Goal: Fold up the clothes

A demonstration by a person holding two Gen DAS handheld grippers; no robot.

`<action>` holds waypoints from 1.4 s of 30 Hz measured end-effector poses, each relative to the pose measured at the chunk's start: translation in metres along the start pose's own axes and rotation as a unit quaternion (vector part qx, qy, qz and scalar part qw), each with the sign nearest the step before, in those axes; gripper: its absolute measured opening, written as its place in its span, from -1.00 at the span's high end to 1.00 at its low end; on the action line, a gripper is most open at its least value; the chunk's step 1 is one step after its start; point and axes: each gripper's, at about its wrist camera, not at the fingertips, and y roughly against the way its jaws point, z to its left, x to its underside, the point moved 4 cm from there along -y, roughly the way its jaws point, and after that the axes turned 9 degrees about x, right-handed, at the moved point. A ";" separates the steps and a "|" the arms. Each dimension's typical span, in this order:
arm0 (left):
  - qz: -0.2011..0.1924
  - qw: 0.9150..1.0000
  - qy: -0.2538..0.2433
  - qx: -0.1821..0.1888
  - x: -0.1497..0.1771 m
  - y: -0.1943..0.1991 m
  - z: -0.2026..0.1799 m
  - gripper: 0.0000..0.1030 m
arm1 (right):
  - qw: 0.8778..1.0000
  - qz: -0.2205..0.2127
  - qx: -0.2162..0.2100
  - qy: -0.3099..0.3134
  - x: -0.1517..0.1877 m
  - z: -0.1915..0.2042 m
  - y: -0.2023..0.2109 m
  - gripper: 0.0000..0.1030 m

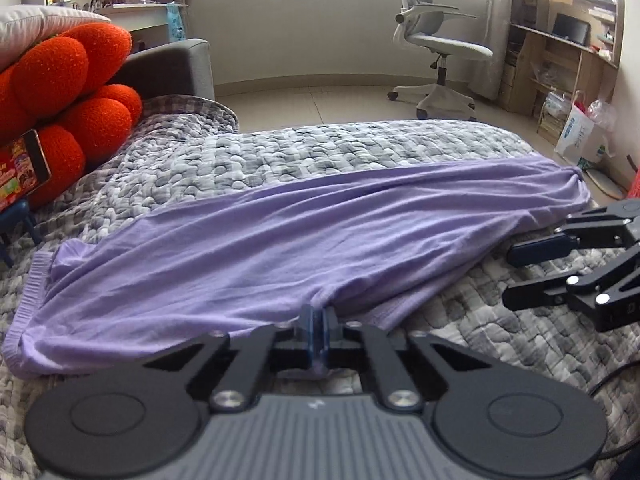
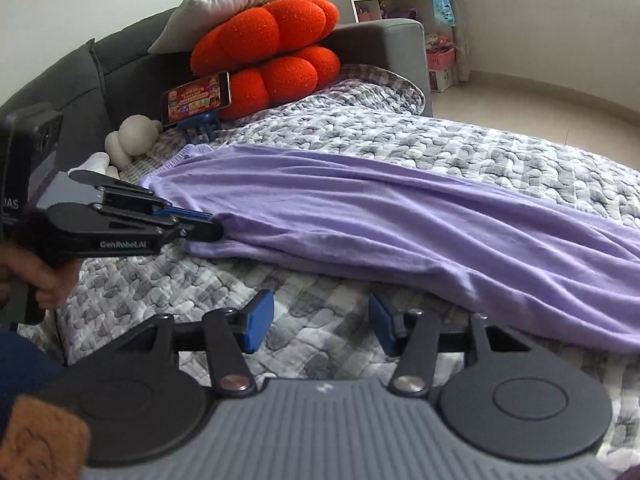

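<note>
Lilac garment (image 1: 256, 248), some kind of thin knit piece, is spread lengthwise across the grey-and-white quilted cover (image 1: 304, 152) on the bed, wrinkled and not folded flat yet. Its near edge is pinched by the left gripper (image 1: 319, 330), whose blue pads are pressed together with a bit of the purple fabric caught between them; that same pinch can be seen from the side in the right wrist view (image 2: 208, 226), where the person's hand (image 2: 44, 280) is wrapped round the handle. The right gripper (image 2: 320, 320) is held just over bare quilt with its jaws spread apart and nothing between them, and the cloth's edge lies just beside the right-hand pad (image 2: 380, 318). Exactly which part of the garment is gripped can't really be made out, probably a hem. Further back, a stack of orange cushions (image 2: 268, 52) is piled against the grey sofa back (image 2: 120, 60), with a lit phone (image 2: 196, 96) propped on a small blue stand in front. An office chair (image 1: 436, 40) is parked on the floor beyond.
</note>
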 end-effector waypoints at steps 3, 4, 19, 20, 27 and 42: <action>-0.013 1.000 0.014 0.005 0.001 0.010 0.004 0.96 | 0.999 -0.030 0.039 0.001 -0.010 -0.009 -0.003 -0.02; -0.017 1.000 0.018 0.005 0.001 0.013 0.004 0.96 | 0.998 -0.040 0.053 0.003 -0.013 -0.012 -0.004 -0.03; -0.039 0.999 0.014 -0.001 0.003 0.032 0.002 0.96 | 0.997 0.013 0.054 0.044 -0.003 -0.003 -0.002 -0.11; -0.037 0.999 0.010 0.002 0.005 0.033 0.000 0.95 | 0.998 0.016 0.048 0.046 0.002 0.000 0.003 -0.13; -0.019 1.000 -0.004 0.002 0.017 0.027 -0.003 0.95 | 0.996 -0.021 0.090 -0.015 0.012 -0.032 0.017 -0.10; 0.000 1.000 -0.023 0.011 0.024 0.022 -0.003 0.95 | 0.949 -0.071 0.199 -0.234 0.042 -0.169 0.085 -0.14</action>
